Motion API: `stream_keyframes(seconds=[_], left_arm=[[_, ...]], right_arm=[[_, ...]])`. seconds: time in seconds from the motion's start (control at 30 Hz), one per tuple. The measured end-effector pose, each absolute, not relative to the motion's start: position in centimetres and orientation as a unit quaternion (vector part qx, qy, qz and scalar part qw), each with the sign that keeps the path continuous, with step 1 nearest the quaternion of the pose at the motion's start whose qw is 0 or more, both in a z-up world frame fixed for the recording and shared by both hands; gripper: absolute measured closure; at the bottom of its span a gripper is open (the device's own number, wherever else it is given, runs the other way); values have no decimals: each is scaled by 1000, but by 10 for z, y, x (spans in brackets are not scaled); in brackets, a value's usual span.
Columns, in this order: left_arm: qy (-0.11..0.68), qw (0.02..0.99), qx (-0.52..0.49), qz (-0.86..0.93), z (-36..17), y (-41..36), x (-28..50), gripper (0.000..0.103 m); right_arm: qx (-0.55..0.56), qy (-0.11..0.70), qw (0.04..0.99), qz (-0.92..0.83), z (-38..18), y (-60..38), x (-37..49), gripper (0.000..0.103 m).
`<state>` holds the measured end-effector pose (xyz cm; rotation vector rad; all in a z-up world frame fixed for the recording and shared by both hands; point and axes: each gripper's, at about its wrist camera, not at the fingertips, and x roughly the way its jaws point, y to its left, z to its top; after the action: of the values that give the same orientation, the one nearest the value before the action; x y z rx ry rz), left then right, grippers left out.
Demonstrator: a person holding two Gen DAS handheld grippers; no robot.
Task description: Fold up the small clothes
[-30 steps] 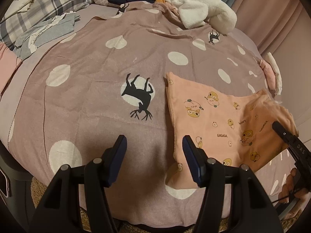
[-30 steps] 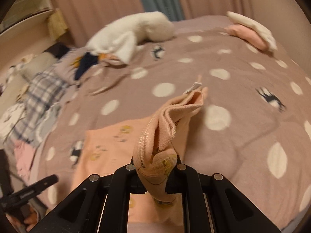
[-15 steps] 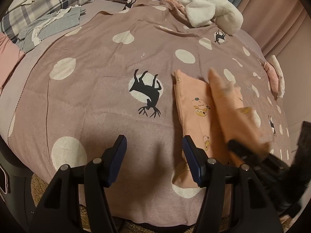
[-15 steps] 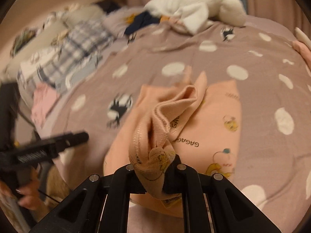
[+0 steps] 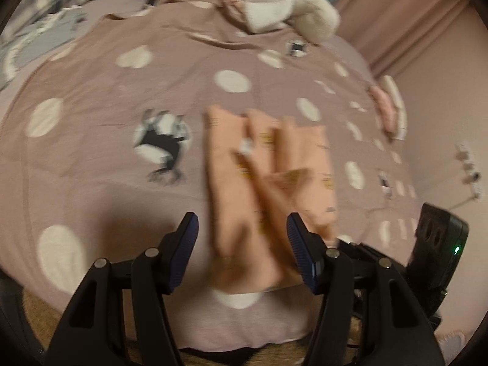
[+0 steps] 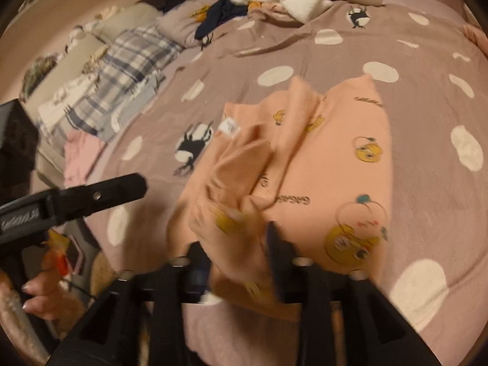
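Observation:
A peach garment with yellow cartoon prints (image 6: 335,152) lies on the mauve dotted bedspread (image 6: 305,42), one side folded over itself in loose ridges. My right gripper (image 6: 235,244) hangs low over its near edge. Its jaws are opening, and the bunched fold still sits between the fingers without being pinched. The left wrist view shows the same garment (image 5: 231,167) blurred, with my left gripper (image 5: 241,222) open and empty just above its near end. The right gripper's body (image 5: 439,244) shows at that view's right edge. A hand holds the left gripper (image 6: 100,192) left of the garment.
A white fluffy blanket (image 5: 283,3) and dark clothes (image 6: 219,15) lie at the bed's far side. Plaid and grey clothes (image 6: 122,70) and a pink piece (image 6: 79,155) are piled at the left. A folded pink and white item (image 5: 387,106) rests at the right. The bed's front edge (image 5: 244,335) is close below.
The right gripper carried the garment's pinched edge across and down onto the rest of it, then its jaws parted. The left gripper stayed open and tilted slightly.

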<state>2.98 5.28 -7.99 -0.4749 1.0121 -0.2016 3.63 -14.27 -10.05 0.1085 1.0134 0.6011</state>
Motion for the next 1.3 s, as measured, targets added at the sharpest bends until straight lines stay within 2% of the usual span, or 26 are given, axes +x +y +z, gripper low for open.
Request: stream_keyframes(seconds=[0.07,0.3,0.47,0.67,0.83,1.0,1.23,1.3], left_arm=[[478,841,-223,-118,-79,44,38,36],[506,808,-247,-174,-99,20,69,35],[531,803,-226,-150,-118,7,84,34],[535,806,-217,-135,-118,5,89,40],[517,824,-205,-111,-105,19,85,38],[532,811,-212,-119,-120,24,90,38],[534,808,-210,-135,-128,12,95,40],[537,808,-205,-129,-130,8,99,51]], right_arm=[[59,471,840,263,-93,-158,30,56],[86,462,858,206,-86,-198,26,48],[94,472,860,172,-93,-213,28,48],[87,480,858,160,-99,-213,26,48],[86,478,858,167,-98,-216,21,48],[94,480,856,169,-100,-217,22,48],[94,485,854,165,-102,-218,21,48],[94,487,853,162,-104,-218,21,48]])
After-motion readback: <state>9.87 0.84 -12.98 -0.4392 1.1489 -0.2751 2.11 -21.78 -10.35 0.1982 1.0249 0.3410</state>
